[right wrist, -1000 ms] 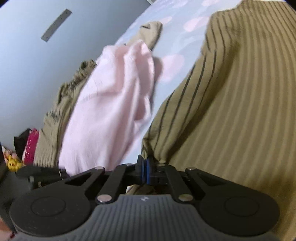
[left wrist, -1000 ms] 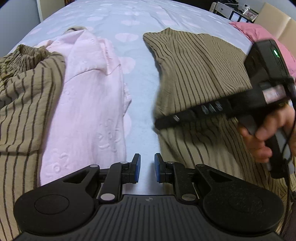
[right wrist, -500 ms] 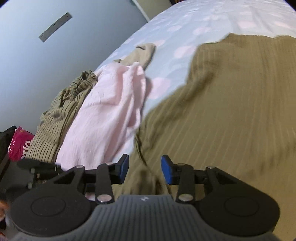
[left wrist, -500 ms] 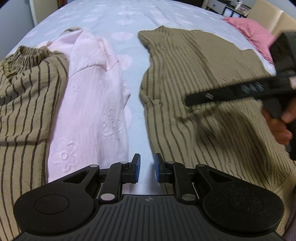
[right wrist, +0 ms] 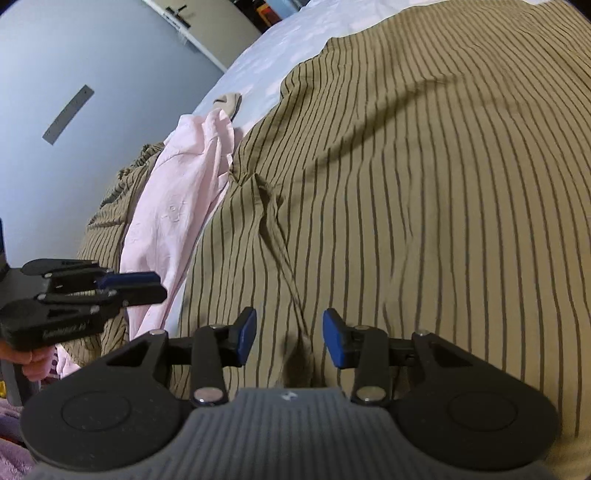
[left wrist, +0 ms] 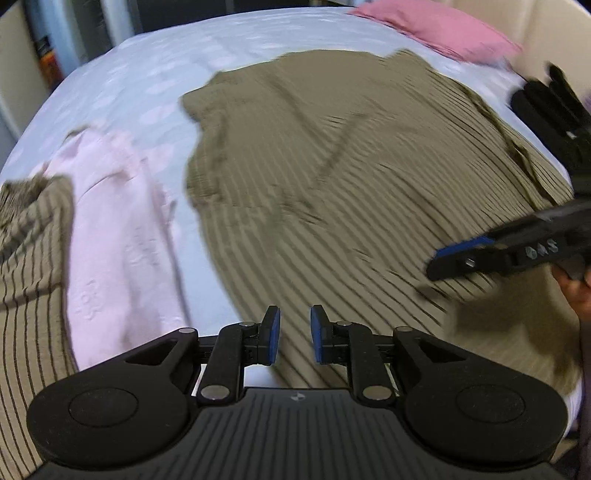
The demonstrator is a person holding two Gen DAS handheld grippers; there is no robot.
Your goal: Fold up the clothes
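Left tongs (left wrist: 292,334): parted, empty, above striped garment (left wrist: 351,177).
Right tongs (right wrist: 289,338): parted, empty.
Bed (left wrist: 155,77): carries garment.

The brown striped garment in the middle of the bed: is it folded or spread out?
Spread out. The striped garment lies open and mostly flat across the bed, with only a few wrinkles; neither gripper holds it.

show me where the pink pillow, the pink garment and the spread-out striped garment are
pink pillow (left wrist: 439,27), left wrist view, its top face
pink garment (left wrist: 118,236), left wrist view, its middle
striped garment (right wrist: 424,206), right wrist view, its flat middle
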